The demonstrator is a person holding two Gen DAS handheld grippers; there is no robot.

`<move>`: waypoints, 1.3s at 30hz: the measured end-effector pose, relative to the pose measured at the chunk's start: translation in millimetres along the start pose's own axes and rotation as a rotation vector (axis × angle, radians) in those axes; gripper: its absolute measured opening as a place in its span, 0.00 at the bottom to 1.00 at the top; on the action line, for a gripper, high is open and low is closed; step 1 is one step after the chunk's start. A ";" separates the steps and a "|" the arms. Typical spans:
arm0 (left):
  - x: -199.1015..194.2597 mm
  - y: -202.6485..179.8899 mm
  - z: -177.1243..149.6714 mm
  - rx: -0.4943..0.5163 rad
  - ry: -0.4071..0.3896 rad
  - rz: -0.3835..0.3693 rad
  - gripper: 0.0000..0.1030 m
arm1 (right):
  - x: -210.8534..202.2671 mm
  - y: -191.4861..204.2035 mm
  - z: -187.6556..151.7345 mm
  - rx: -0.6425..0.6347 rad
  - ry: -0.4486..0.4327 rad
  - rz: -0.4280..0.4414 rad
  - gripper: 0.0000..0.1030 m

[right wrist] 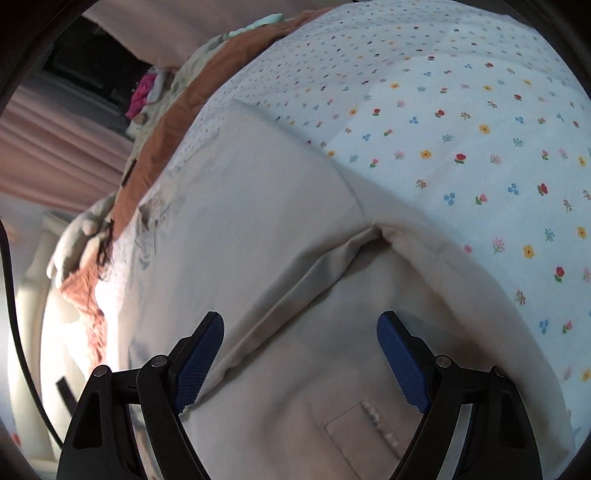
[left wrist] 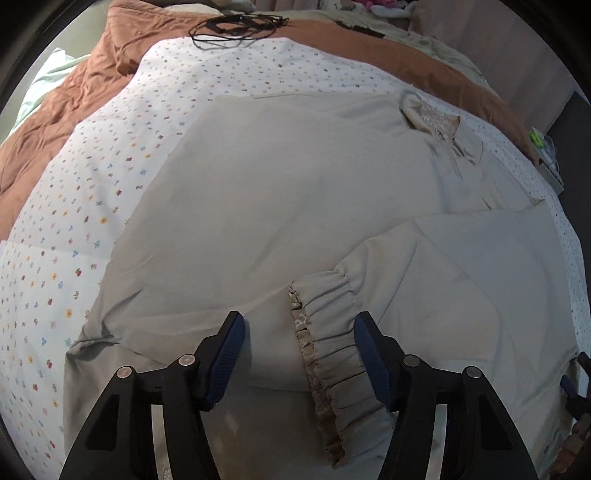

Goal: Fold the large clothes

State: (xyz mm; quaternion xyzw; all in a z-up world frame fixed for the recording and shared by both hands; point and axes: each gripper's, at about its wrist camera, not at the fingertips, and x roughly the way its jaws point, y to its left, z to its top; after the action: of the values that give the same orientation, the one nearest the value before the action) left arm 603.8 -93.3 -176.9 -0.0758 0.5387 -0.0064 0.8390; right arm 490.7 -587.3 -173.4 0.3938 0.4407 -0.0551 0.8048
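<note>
A large beige jacket lies spread on a flowered bedsheet, collar at the far right. One sleeve is folded across the body, its gathered elastic cuff lying between the fingers of my left gripper, which is open just above it. My right gripper is open over another part of the jacket, above a diagonal fold and a sewn flap. Neither gripper holds cloth.
A brown quilt lies beyond the sheet, with a black cable on it. Pink curtains and soft toys stand past the bed's edge. The flowered sheet is bare beside the jacket.
</note>
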 end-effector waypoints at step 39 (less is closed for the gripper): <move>-0.9 -57.3 72.6 0.142 -0.106 0.114 0.54 | -7.1 -63.0 29.2 0.350 -0.063 0.191 0.42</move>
State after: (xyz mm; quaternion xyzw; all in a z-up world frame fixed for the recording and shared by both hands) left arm 673.2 -141.2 -138.8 0.0145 0.4952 0.0072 0.8686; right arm 478.4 -652.2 -196.1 0.5656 0.3596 -0.0665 0.7391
